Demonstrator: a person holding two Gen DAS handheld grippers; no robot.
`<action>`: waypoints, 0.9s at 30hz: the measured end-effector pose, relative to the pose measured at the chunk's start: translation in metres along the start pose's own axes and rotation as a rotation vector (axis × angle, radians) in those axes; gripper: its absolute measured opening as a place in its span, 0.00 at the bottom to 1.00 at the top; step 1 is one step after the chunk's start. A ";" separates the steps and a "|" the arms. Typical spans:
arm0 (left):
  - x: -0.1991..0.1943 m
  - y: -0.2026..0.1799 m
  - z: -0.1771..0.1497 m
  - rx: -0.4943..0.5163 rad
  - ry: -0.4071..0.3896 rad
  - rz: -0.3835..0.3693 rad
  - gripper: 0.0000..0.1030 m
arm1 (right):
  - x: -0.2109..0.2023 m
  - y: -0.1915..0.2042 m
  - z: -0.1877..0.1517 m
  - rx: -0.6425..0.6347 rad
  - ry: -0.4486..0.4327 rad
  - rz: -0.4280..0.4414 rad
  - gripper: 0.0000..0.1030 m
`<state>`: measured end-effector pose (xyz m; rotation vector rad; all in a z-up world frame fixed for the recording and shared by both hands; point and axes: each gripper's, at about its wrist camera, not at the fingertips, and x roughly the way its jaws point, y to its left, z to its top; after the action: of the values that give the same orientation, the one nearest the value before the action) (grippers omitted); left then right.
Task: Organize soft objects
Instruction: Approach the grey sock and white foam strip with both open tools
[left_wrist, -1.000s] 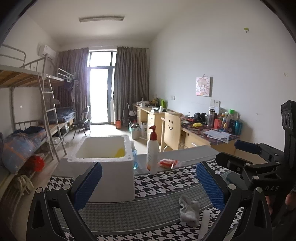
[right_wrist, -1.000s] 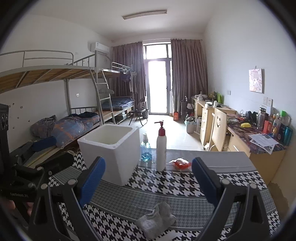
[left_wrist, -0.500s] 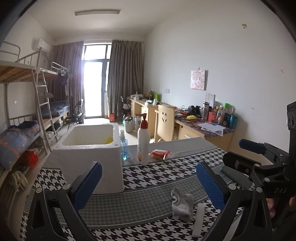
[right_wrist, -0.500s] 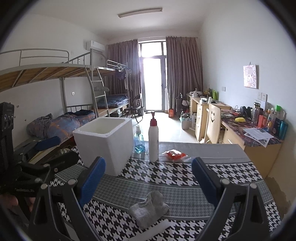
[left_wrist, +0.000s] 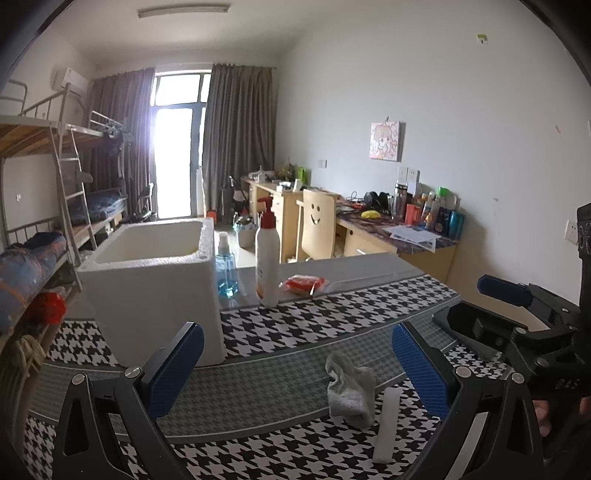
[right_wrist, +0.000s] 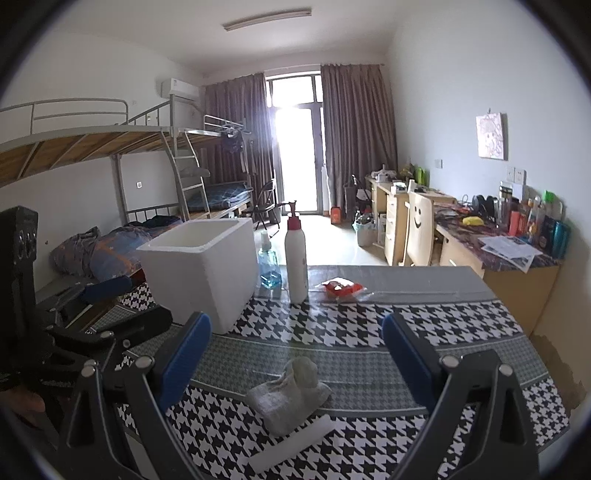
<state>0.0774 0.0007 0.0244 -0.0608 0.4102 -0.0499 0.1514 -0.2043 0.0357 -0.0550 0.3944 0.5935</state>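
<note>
The grey sock (right_wrist: 290, 395) lay crumpled on the worktop (right_wrist: 369, 365), in front of the foam box (right_wrist: 201, 269) and directly between the spread fingers of the right claw (right_wrist: 295, 354). It was nearer to this claw than to the left claw (left_wrist: 297, 363), also released and empty, where it sat off to the right side.

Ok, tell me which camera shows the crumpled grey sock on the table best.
The right wrist view: the grey sock lies centred between the open right gripper fingers, unobstructed on the houndstooth table. The left wrist view shows the same sock off to the right, smaller, beside the white foam strip.
</note>
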 end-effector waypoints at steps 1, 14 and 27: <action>0.002 0.000 -0.001 -0.001 0.008 -0.002 0.99 | 0.000 -0.001 -0.002 0.004 0.002 -0.001 0.93; 0.020 -0.001 -0.008 -0.010 0.067 -0.008 0.99 | 0.008 -0.010 -0.019 0.027 0.060 -0.045 0.93; 0.034 -0.009 -0.015 0.011 0.103 -0.025 0.99 | 0.008 -0.015 -0.036 0.040 0.100 -0.086 0.93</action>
<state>0.1025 -0.0111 -0.0019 -0.0531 0.5117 -0.0803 0.1534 -0.2187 -0.0010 -0.0634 0.4986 0.4987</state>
